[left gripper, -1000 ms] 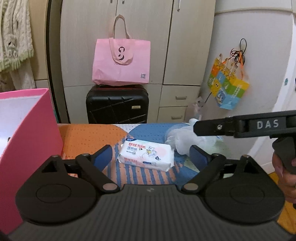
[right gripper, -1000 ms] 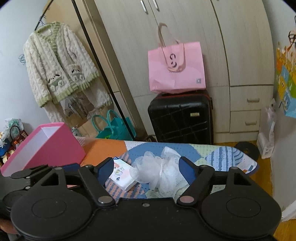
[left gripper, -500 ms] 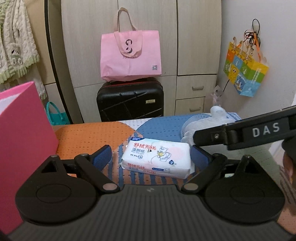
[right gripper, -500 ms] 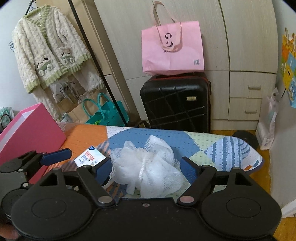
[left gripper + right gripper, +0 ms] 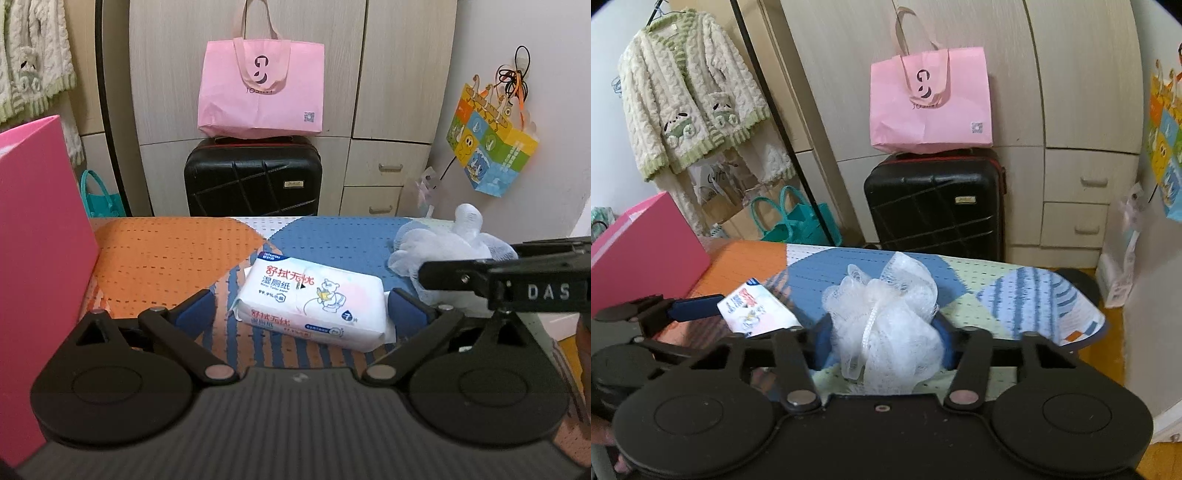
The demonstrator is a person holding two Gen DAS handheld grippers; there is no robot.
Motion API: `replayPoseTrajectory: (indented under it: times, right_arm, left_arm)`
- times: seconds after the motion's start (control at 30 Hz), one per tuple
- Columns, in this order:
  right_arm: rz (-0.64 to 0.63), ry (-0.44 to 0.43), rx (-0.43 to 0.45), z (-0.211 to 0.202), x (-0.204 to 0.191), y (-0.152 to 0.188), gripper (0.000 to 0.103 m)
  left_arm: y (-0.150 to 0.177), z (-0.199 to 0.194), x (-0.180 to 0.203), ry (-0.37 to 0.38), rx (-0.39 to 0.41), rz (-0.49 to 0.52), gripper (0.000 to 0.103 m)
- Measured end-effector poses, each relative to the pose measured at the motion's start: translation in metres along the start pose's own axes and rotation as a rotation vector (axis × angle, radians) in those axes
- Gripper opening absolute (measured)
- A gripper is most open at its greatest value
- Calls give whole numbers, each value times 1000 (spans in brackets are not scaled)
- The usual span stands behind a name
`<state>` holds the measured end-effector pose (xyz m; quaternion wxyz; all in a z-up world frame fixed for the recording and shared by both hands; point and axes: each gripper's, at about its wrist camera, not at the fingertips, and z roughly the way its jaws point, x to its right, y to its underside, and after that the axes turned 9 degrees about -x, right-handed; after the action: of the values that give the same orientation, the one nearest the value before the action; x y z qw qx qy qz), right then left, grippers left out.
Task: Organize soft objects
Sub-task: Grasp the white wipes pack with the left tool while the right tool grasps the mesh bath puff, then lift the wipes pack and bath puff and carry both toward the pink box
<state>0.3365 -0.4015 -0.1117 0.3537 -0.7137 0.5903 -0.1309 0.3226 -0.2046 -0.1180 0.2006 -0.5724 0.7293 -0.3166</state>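
A white pack of wet wipes (image 5: 312,302) lies on the patterned table cover (image 5: 166,254), between the open fingers of my left gripper (image 5: 301,314), which do not press it. The pack also shows in the right wrist view (image 5: 757,314). A white mesh bath pouf (image 5: 886,317) sits between the fingers of my right gripper (image 5: 884,339), which have closed in against its sides. The pouf shows at the right in the left wrist view (image 5: 447,251), partly behind the right gripper's finger (image 5: 480,277).
A pink open box (image 5: 40,258) stands at the table's left end, also in the right wrist view (image 5: 642,251). Behind the table are a black suitcase (image 5: 253,177) with a pink tote bag (image 5: 260,92), wardrobe doors and a hanging cardigan (image 5: 690,99).
Both grippers moved forward. The wipes pack came between the left fingers. The right fingers closed from wide open onto the pouf.
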Motion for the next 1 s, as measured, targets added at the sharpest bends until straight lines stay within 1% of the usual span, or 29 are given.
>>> replayPoseTrajectory:
  times: [0.1,0.2,0.3,0.33,0.37,0.57,0.63,0.7,0.83,1.0]
  right_arm:
    - [-16,15,17,-2,-2,5,48]
    - [-26,28,34,-2,-5,8,47]
    - [-23,30,46,-4,-6,10,47]
    - [-18,31,49,-5,-6,11,47]
    - [-14,34,54,-6,-5,12,47]
    - [-19,69,69,-10,-12,17,47]
    - [-22,66,68,-11,-15,18,47]
    - [-21,65,65,-11,-17,19,47]
    - [-19,69,69,-15,-20,22,47]
    - [-10,79,81,-23,-21,25,47]
  left_arm:
    - [0,2,0,-3,-5,1,103]
    - [0,1,0,2,-11,11,101]
    - [0,0,1,8,-23,24,94]
    - [0,-2,1,11,-22,23,87]
    - [0,-3,1,12,-21,26,84]
    - [0,-4,0,17,-29,42,84]
    - [-1,-3,1,13,-30,55,83]
    - [0,-4,3,6,-26,58,81]
    - [2,-11,4,20,-29,57,77]
    - [6,-18,7,25,-22,74,76]
